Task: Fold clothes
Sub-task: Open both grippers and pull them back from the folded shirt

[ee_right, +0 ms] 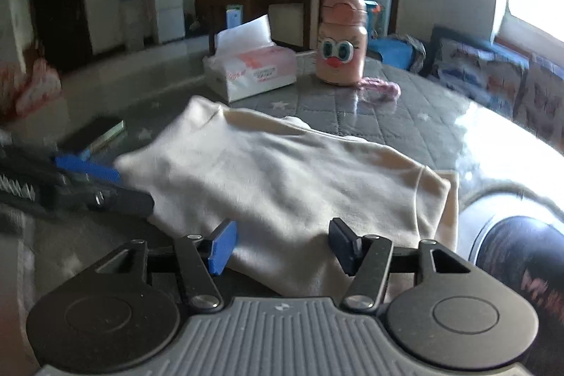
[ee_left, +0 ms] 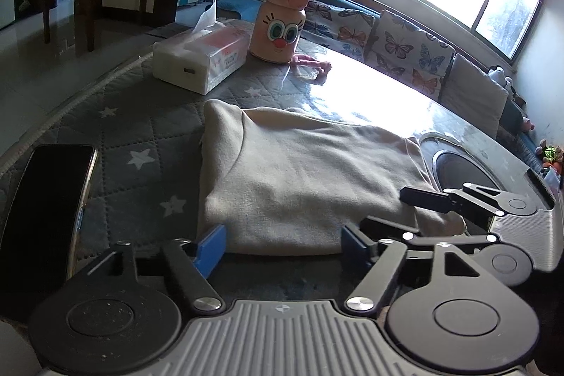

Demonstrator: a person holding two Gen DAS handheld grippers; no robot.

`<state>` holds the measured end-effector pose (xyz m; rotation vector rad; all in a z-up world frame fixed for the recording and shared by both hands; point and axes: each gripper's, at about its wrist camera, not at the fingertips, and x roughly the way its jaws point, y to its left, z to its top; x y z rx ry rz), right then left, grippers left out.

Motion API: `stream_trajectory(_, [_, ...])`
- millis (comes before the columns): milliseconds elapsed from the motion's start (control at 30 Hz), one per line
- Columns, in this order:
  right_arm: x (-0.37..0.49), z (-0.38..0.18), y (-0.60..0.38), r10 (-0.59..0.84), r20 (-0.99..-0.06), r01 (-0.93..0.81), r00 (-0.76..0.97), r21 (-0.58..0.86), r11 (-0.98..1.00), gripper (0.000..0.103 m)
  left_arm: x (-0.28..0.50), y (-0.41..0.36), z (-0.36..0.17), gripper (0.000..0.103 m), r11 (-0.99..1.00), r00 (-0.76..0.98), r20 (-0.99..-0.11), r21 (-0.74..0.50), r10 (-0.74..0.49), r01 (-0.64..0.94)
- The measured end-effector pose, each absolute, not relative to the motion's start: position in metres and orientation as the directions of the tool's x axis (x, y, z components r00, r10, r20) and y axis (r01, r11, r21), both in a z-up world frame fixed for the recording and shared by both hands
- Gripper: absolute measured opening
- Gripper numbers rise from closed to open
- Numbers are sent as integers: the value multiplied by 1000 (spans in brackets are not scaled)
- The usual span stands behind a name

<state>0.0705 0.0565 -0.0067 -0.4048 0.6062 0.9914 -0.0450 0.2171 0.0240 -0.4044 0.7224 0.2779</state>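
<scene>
A beige garment [ee_left: 299, 178], folded into a rough rectangle, lies on the grey star-quilted table cover [ee_left: 141, 136]. My left gripper [ee_left: 283, 245] is open at the garment's near edge, with the edge lying between its blue pads. In the same view my right gripper [ee_left: 405, 212] is open at the garment's near right corner. In the right wrist view the garment [ee_right: 282, 178] fills the middle. There my right gripper [ee_right: 282, 245] stands open over the near hem, and the left gripper [ee_right: 112, 184] is open at the garment's left side.
Behind the garment stand a tissue box [ee_left: 201, 59] and a pink cartoon-face bottle [ee_left: 280, 23] with a pink cord [ee_left: 313, 64]. A dark phone [ee_left: 46, 210] lies at the left. A round dark recess [ee_left: 461, 171] sits at the right. Butterfly cushions [ee_left: 405, 48] line the far side.
</scene>
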Motion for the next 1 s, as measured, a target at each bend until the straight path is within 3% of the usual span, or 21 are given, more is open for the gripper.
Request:
stream_trajectory(200, [63,1,44,656,-620,-862,430,-67,502,80,-49,211,26,92,896,729,-670,-227,140,-381])
stream_trajectory(400, [57,5,18,655,-611,-853,445,-65,519,88,-54,204,28,103,901,735,-658,-204,163,-383])
stream_trajectory(700, [45,4,-9,651,-617,-849,442,-54,525,100,-57,190,29,103,907,738,-648,-175,188,-384])
stream_trajectory(1000, [32,4,-32,653,-603,-838,458,-48,544,103,-61,180,33,103,903,770,-609,-202,187,-379])
